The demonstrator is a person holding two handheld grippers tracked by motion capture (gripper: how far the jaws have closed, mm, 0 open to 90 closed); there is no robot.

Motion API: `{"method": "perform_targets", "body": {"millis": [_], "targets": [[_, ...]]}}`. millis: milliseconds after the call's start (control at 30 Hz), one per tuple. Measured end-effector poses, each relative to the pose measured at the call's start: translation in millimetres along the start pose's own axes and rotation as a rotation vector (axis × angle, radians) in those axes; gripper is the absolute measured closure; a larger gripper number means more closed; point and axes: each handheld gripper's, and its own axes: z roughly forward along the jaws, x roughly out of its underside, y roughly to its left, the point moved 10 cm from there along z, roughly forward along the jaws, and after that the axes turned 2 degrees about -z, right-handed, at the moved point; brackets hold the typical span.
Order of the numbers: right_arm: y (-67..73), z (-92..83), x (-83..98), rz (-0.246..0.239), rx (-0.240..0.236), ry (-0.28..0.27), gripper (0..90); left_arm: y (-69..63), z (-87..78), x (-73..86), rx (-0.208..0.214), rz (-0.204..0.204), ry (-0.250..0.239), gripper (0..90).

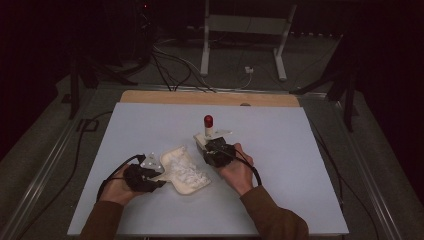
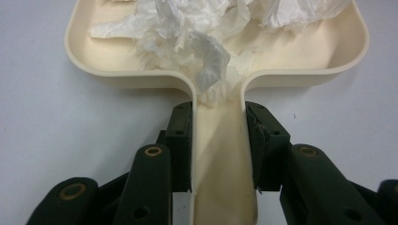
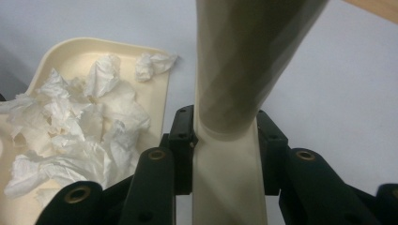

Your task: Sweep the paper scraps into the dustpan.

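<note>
A cream dustpan lies on the table, and crumpled white tissue is piled in it. My left gripper is shut on the dustpan's handle, with a jaw on each side of it. My right gripper is shut on a cream tool that stands upright just right of the pan. The tool has a red tip on top. In the right gripper view the jaws clamp the tool's narrow lower part. The pan with its tissue lies to the left there.
The pale blue table top stretches right of and behind the hands. A wooden strip runs along its far edge. Beyond it stand a white frame and loose cables on the dark floor.
</note>
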Motion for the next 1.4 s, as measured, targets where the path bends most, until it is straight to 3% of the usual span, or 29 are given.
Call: {"method": "perform_targets", "body": {"millis": [367,1400], "targets": [[22.6,9.0,-7.2,0.021,-0.019,-0.011,66.5,-0.4,2.5,-2.5,0.000,-0.004,-0.005,66.6],[75.2,7.9,-22.3,-0.067,-0.098,-0.016,66.6,-1.2,6.6,-6.2,-0.001,-0.016,-0.019,66.6]]}}
